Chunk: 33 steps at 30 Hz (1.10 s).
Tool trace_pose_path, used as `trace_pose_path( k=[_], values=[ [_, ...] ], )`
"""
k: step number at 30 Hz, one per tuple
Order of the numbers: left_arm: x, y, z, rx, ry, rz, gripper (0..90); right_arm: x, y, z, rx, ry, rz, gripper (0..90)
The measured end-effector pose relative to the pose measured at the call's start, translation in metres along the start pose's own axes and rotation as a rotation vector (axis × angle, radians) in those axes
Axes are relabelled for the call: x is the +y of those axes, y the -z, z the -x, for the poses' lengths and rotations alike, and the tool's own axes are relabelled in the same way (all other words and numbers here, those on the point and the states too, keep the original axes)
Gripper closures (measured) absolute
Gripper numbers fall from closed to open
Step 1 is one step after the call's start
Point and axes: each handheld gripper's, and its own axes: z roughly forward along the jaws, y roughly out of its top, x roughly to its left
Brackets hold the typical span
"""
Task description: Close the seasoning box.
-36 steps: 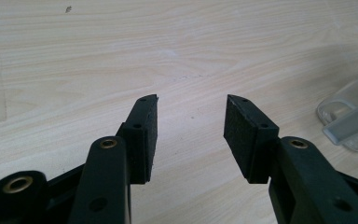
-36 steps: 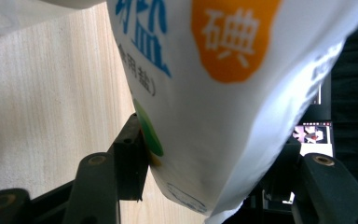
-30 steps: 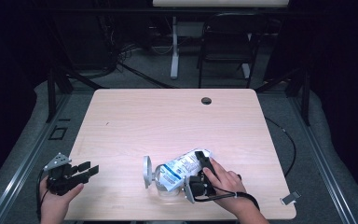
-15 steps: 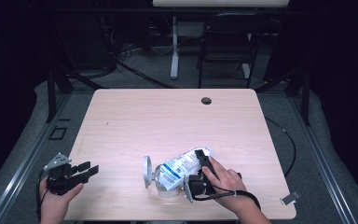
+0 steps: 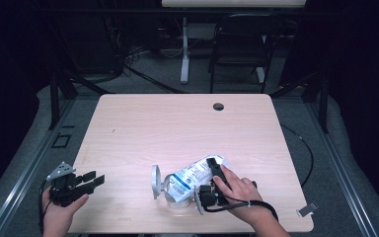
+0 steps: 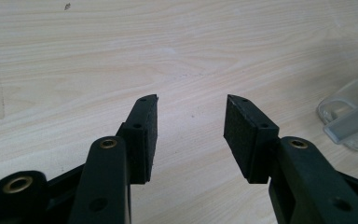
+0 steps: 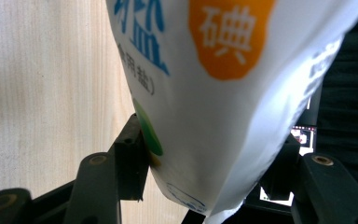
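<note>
Glass jar [image 5: 175,195] lies just beside the salt bag [image 5: 190,177] — right gripper [image 5: 212,185] grasping it, left gripper [image 5: 86,180] unclenched.

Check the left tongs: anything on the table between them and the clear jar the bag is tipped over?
Nothing visible. The left tongs hover open at the table's near left edge, and bare wood runs from them to the clear jar. The right tongs grip the white bag above it.
</note>
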Motion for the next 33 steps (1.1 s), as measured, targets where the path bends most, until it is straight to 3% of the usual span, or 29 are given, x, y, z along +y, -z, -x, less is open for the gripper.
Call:
trace_pose_path(
  k=[4, 6, 11, 20, 21, 33],
  values=[
    [0.0003, 0.0008, -0.0004, 0.001, 0.003, 0.000, 55.1, 0.0004, -0.0004, 0.0002, 0.008, 0.001, 0.007, 44.9],
    [0.0003, 0.0008, -0.0004, 0.000, 0.005, 0.000, 55.1, 0.0018, 0.0013, 0.0028, 0.002, 0.035, -0.011, 44.9],
    [0.0003, 0.0004, -0.0001, -0.001, 0.000, 0.003, 55.1, 0.0025, -0.0006, 0.0026, -0.001, 0.038, 0.017, 45.1],
    [0.0005, 0.0008, -0.0001, -0.001, 0.002, 0.004, 55.1, 0.0047, 0.0005, 0.0030, -0.008, 0.057, -0.002, 45.3],
    [0.0005, 0.0007, 0.0000, -0.001, 0.001, 0.004, 55.2, 0.0059, 0.0024, 0.0045, -0.015, 0.079, -0.027, 45.2],
    [0.0005, 0.0015, -0.0006, -0.002, 0.004, 0.003, 55.1, 0.0061, 0.0015, 0.0038, -0.023, 0.091, -0.026, 45.4]
  ],
)
